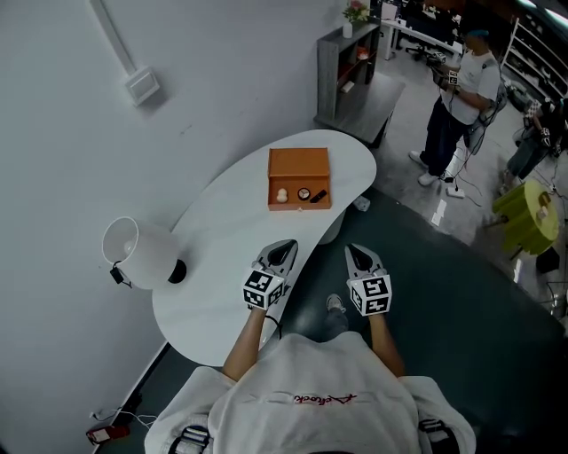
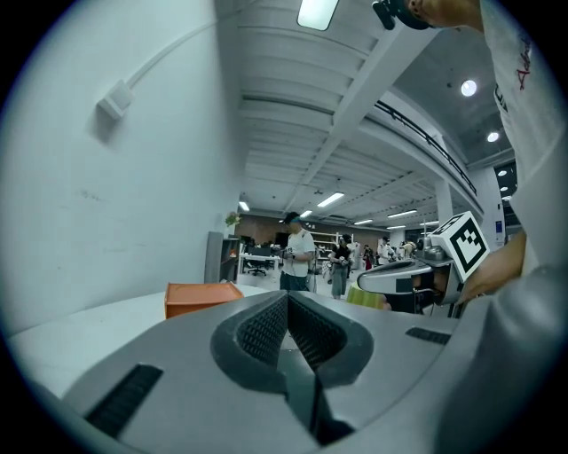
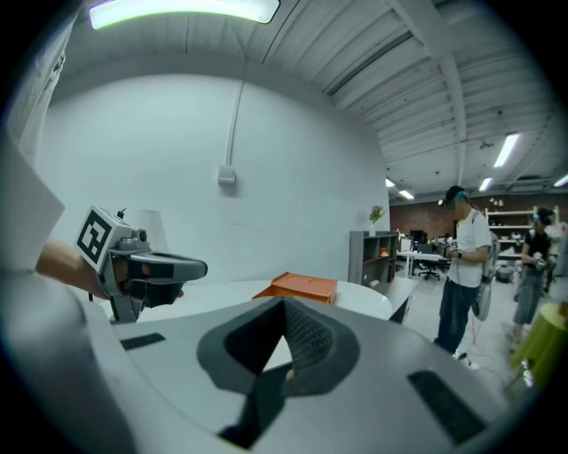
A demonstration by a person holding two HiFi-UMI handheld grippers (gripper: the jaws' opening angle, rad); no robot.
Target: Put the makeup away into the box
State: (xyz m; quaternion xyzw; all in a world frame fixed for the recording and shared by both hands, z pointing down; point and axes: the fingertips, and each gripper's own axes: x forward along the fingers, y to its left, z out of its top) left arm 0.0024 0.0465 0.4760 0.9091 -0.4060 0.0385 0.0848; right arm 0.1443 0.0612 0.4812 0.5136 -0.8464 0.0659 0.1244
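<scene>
standing at the near end of a white curved surface (image 1: 222, 239), one gripper in each hand. left gripper (image 1: 285, 246) out over the near edge of that surface, jaws pressed together tip to tip, nothing caught in them. right gripper (image 1: 358, 252) just beside it, off the edge and above the dark floor (image 1: 426, 284), jaws likewise closed and empty. both pointing toward the far end, side by side.

orange box (image 1: 299, 162) lying open toward the far end of the surface, well apart from both grippers. inside its front part, three pieces of makeup in a row: a pale round one (image 1: 281, 195) at the left, a round compact (image 1: 303, 193) in the middle, a small black piece (image 1: 319, 195) at the right. too small to tell more about them.

white lamp (image 1: 133, 251) at the surface's left edge, close to the wall (image 1: 71, 133). beyond the far end, a grey shelf (image 1: 344, 75) with flowers (image 1: 356, 11) on top, and a person (image 1: 463, 93) in a white shirt standing on the floor.
</scene>
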